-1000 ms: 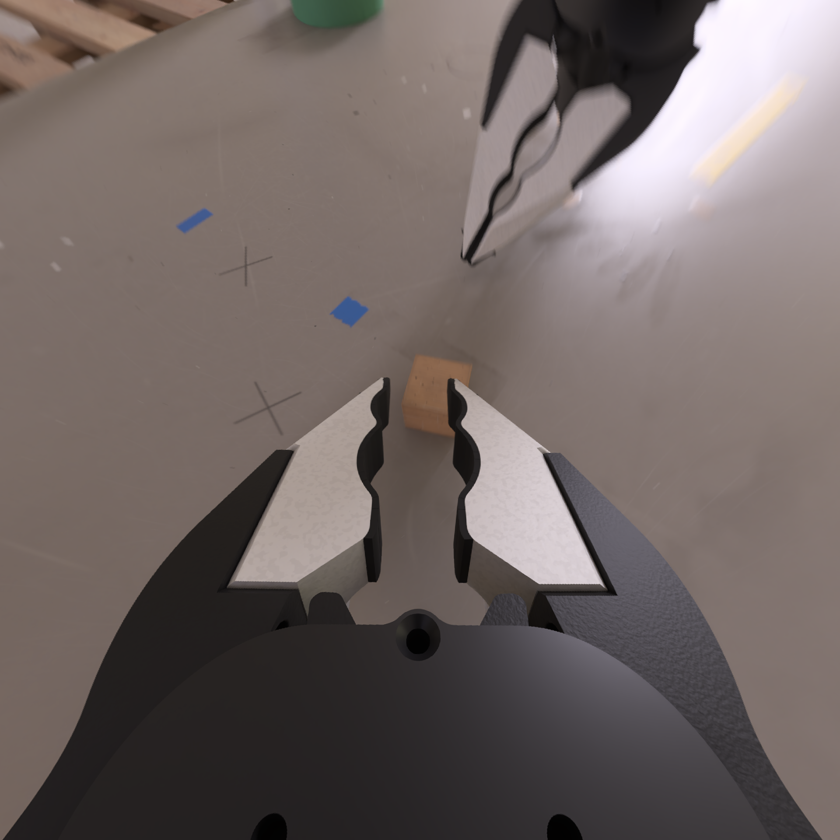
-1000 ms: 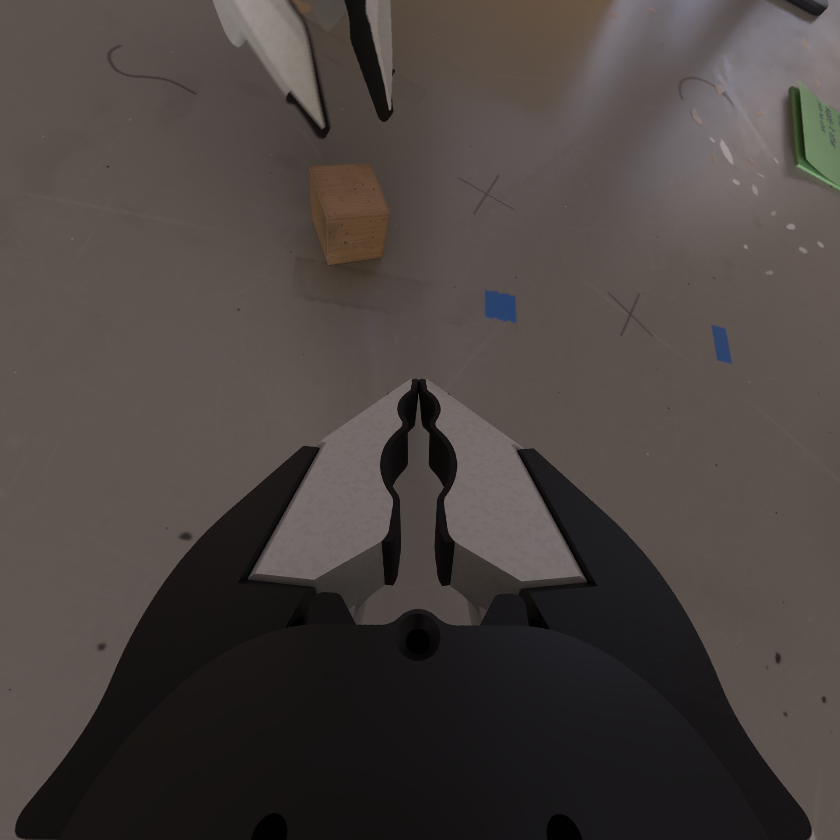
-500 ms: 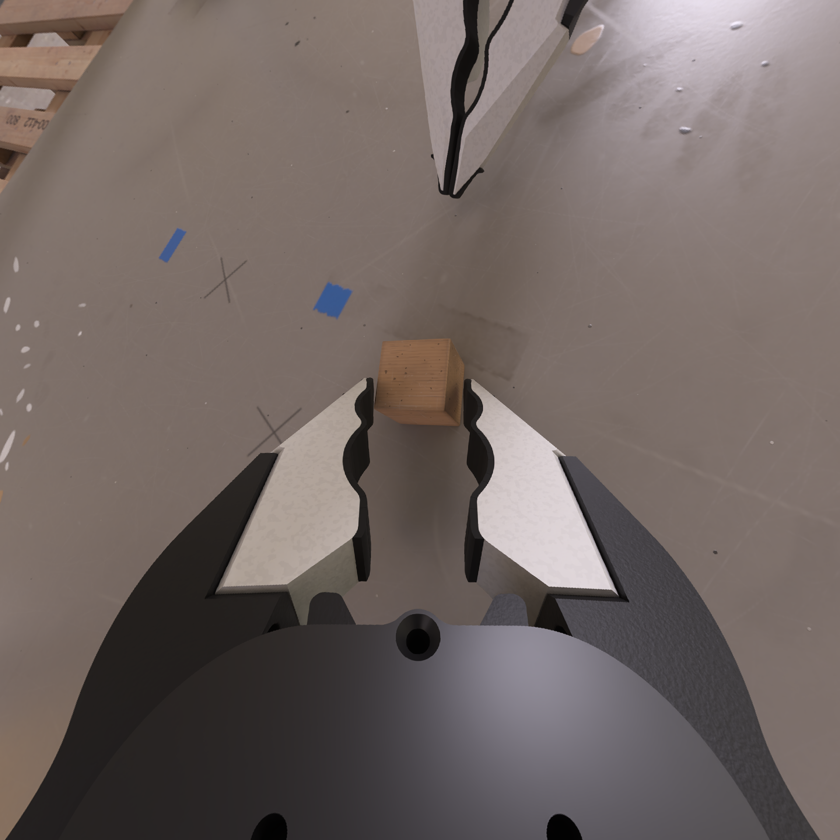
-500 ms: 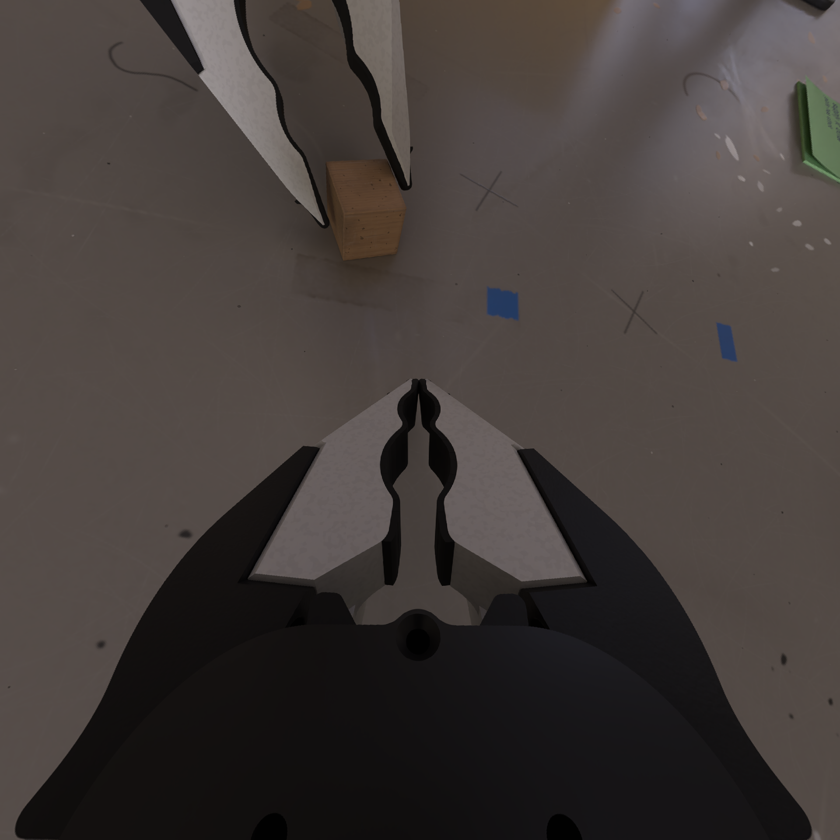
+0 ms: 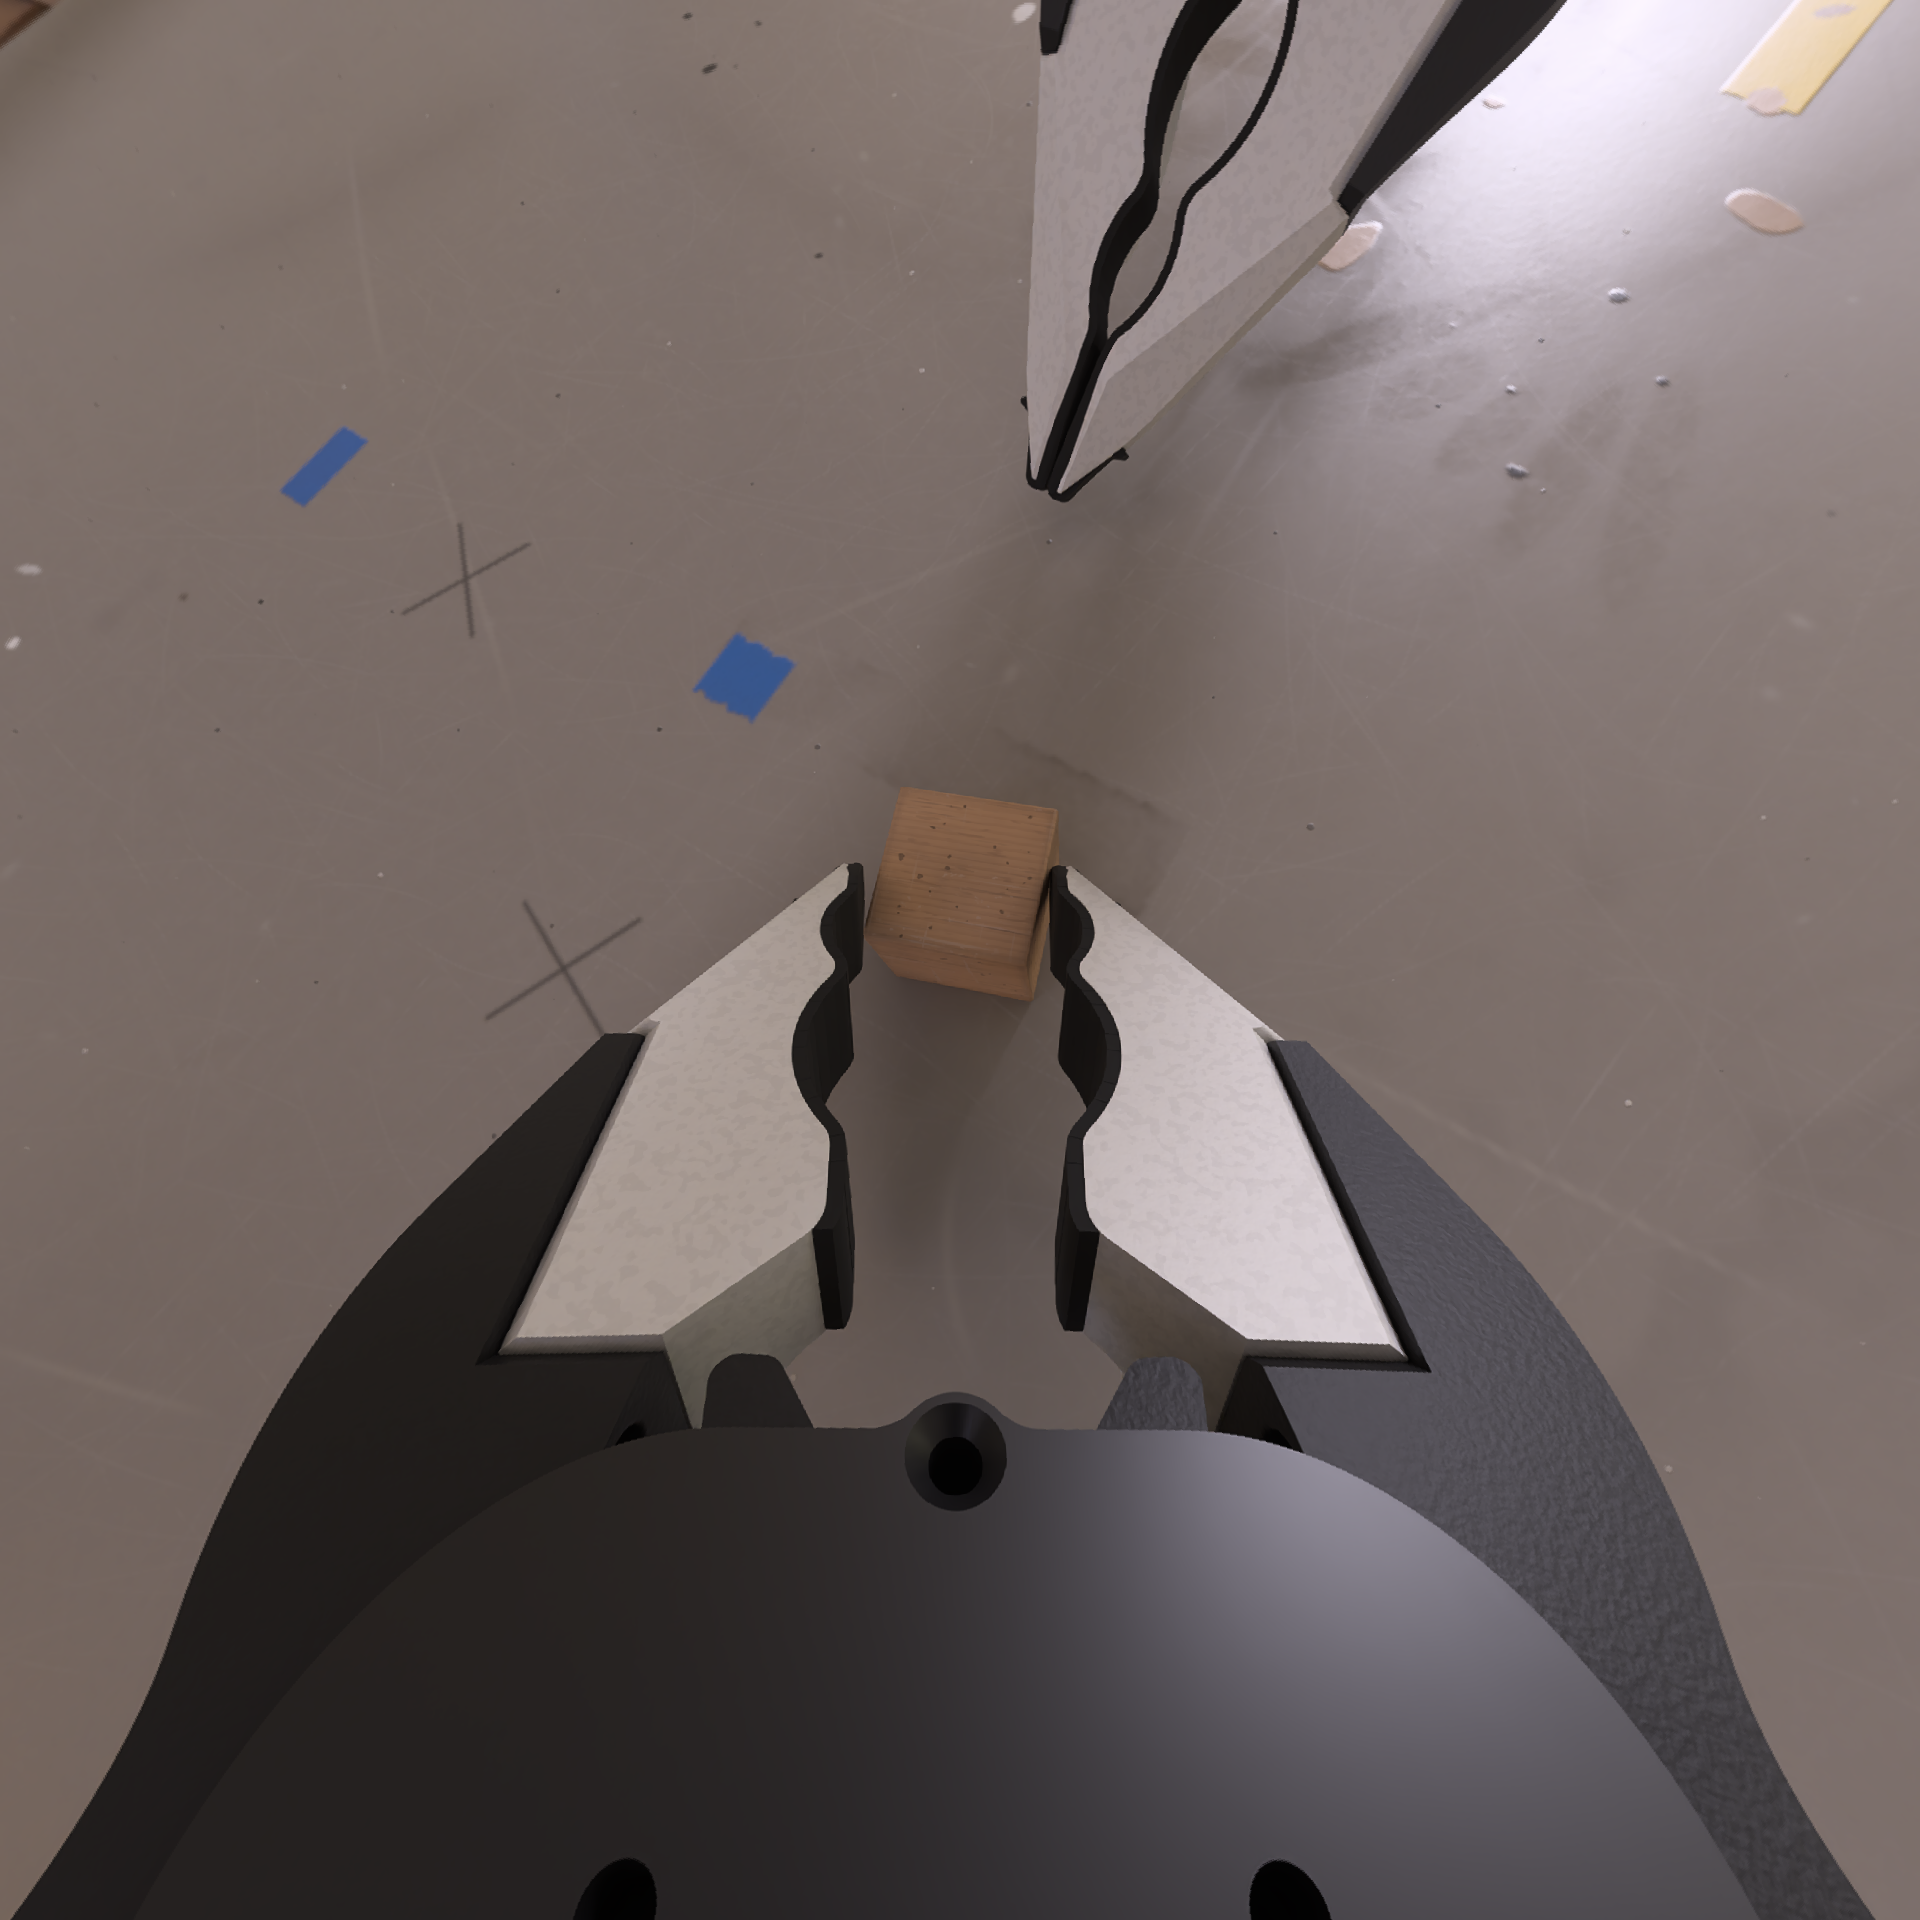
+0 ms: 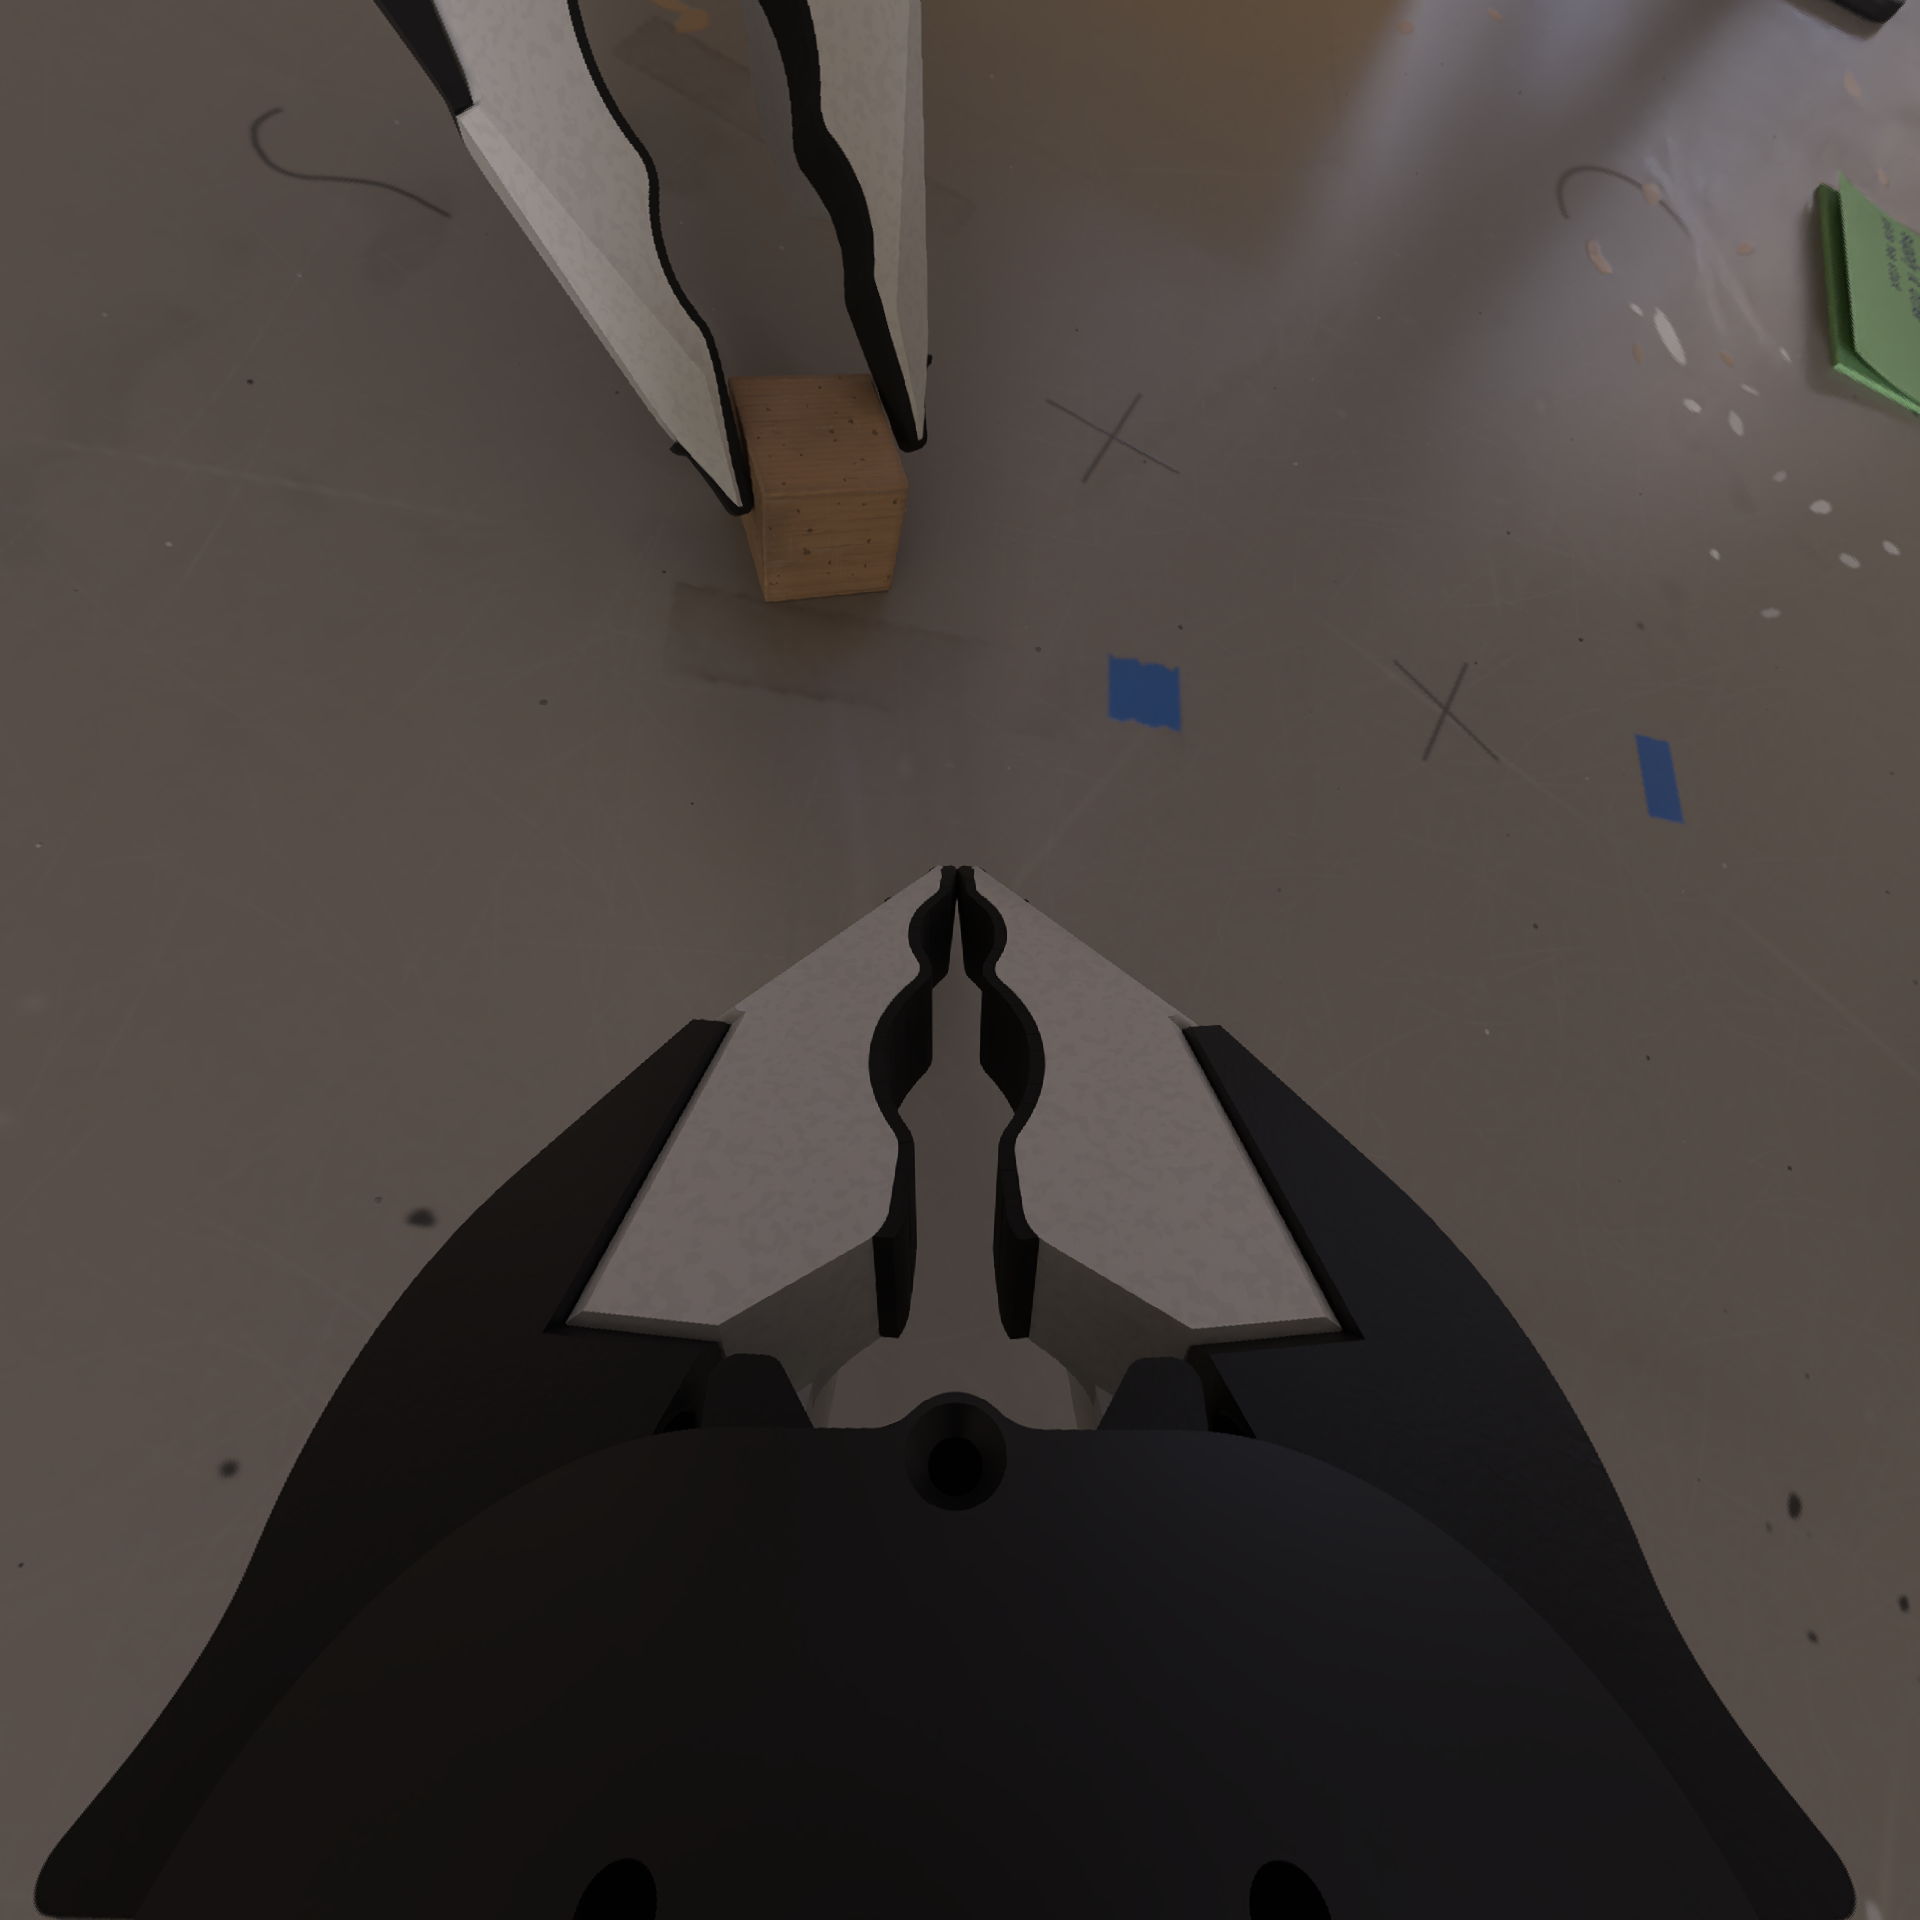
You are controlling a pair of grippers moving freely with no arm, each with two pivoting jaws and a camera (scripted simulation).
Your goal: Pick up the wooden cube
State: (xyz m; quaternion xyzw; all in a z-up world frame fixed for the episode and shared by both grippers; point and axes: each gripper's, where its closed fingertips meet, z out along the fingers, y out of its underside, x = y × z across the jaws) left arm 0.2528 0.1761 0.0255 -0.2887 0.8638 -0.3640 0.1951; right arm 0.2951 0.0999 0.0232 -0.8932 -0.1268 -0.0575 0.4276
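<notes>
The wooden cube (image 5: 961, 904) sits on the grey table and also shows in the right wrist view (image 6: 826, 488). My left gripper (image 5: 956, 883) is open, with one fingertip on each side of the cube's near half, very close to its sides. The right wrist view shows it (image 6: 821, 478) reaching down from above, its tips low beside the cube. I cannot tell whether the pads touch the wood. My right gripper (image 6: 956, 873) is shut and empty, a short way from the cube. In the left wrist view it (image 5: 1060, 483) hangs beyond the cube.
Two blue tape pieces (image 5: 743, 675) (image 5: 324, 465) and pencil crosses (image 5: 566, 961) mark the table left of the cube. A green pad (image 6: 1881, 301) lies at the far right of the right wrist view. A yellow tape strip (image 5: 1777, 68) lies at the back.
My left gripper has moved forward and down, so its tips now flank the cube instead of standing short of it, and its jaws have narrowed slightly. The right gripper has stayed shut and still.
</notes>
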